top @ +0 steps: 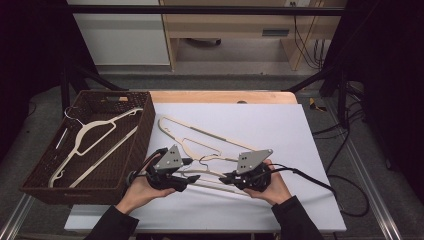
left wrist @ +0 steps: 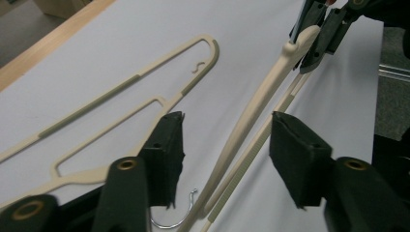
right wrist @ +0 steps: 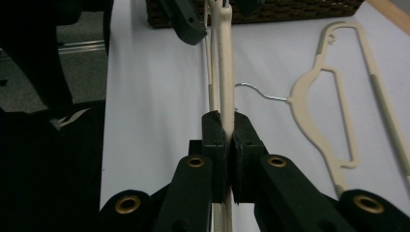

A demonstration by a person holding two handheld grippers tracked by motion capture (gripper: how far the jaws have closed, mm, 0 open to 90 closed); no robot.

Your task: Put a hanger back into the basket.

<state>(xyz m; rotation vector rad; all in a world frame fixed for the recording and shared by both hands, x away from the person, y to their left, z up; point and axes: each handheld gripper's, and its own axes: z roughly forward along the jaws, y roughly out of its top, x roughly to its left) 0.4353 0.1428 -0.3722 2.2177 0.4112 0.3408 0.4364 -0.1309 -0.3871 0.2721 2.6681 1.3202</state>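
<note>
Near the worktop's front edge, one end of a hanger (right wrist: pixel 224 58) is pinched between the right gripper's (right wrist: pixel 227 126) fingers. Its long axis runs across to the left gripper (left wrist: pixel 225 145), whose fingers are spread around the other arm without touching it. A second hanger (top: pixel 200 137) lies behind.

The right claw (right wrist: pixel 228 126) clamps a cream hanger (right wrist: pixel 224 58) edge-on; a second hanger (right wrist: pixel 316 87) lies flat on the white tabletop (right wrist: pixel 154 96) beside it.
</note>
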